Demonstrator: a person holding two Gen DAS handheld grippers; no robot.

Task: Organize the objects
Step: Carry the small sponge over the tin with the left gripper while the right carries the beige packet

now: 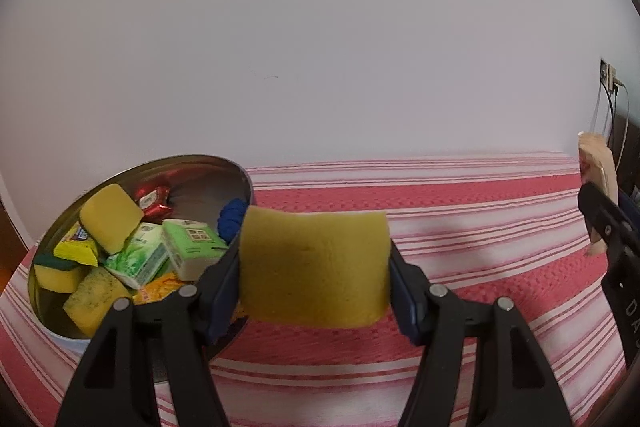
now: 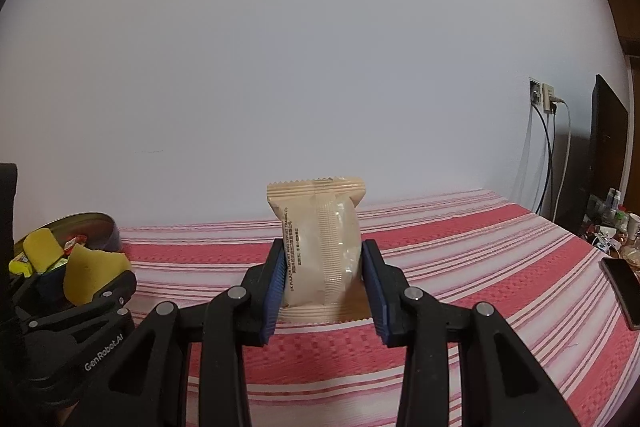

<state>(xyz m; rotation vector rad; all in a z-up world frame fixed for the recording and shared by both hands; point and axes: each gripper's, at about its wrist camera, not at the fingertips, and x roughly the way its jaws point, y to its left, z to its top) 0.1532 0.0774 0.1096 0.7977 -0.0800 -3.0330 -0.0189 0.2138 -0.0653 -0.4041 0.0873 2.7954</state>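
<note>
My left gripper point(image 1: 314, 267) is shut on a yellow sponge point(image 1: 314, 259), held above the striped cloth just right of a round metal tin point(image 1: 240, 167). Inside the tin lie several sponges, green tissue packs point(image 1: 192, 247), a red packet point(image 1: 154, 201) and something blue point(image 1: 232, 223). In the right wrist view my right gripper point(image 2: 324, 283) is shut on a beige snack packet point(image 2: 320, 247), held upright over the cloth. The left gripper point(image 2: 86, 281) with its sponge shows at the left there, beside the tin point(image 2: 94, 223). The right gripper's finger and packet point(image 1: 596, 167) appear at the right edge of the left wrist view.
A red and white striped cloth point(image 2: 480, 267) covers the table. A dark phone point(image 2: 624, 287) lies at its right edge. Beyond are small bottles and clutter point(image 2: 612, 223), a black monitor point(image 2: 608, 147), and a wall socket with cables point(image 2: 548, 99). A plain white wall stands behind.
</note>
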